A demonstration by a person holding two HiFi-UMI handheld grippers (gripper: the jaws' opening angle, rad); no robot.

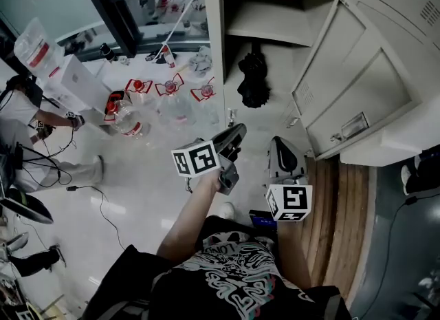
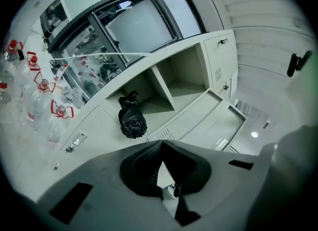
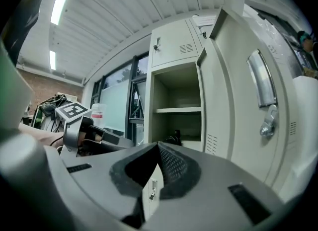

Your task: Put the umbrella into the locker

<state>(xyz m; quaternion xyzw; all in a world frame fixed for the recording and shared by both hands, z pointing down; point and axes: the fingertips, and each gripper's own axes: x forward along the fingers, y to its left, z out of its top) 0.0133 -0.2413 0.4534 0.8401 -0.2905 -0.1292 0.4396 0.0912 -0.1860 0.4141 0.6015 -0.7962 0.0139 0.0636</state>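
Where the umbrella lies: the folded black umbrella [image 1: 253, 81] sits inside the open locker [image 1: 213, 43], in the compartment under the shelf [image 1: 265, 26]. In the head view it is at 12 o'clock from both grippers, and nothing touches it.
Left gripper: the left gripper [image 1: 238, 133] is clenched on nothing, its jaws meeting at the tips in its own view. It is well apart from the umbrella, which shows at 11 o'clock above those tips.
Right gripper: the right gripper [image 1: 278, 143] is likewise closed and empty (only a strip of the locker's pale front shows through the slit behind its jaws). It is held about level, just beside its partner at that one's 3 o'clock.
Door: the door [image 1: 357, 95] stands swung wide toward 2 o'clock, which leaves the mouth of the compartment free to reach into.
Why so: closed, empty jaws held off the locker suggest the umbrella is already delivered. On that reading the placing looks done, and the task names no closing of the door.
Surroundings: water bottles [image 1: 127, 118] with red labels crowd the pale floor [image 1: 137, 188] at 10 o'clock, out of the way of the work.
Risk: the umbrella appears to rest near the compartment's front edge, so it could tip out or catch the door.
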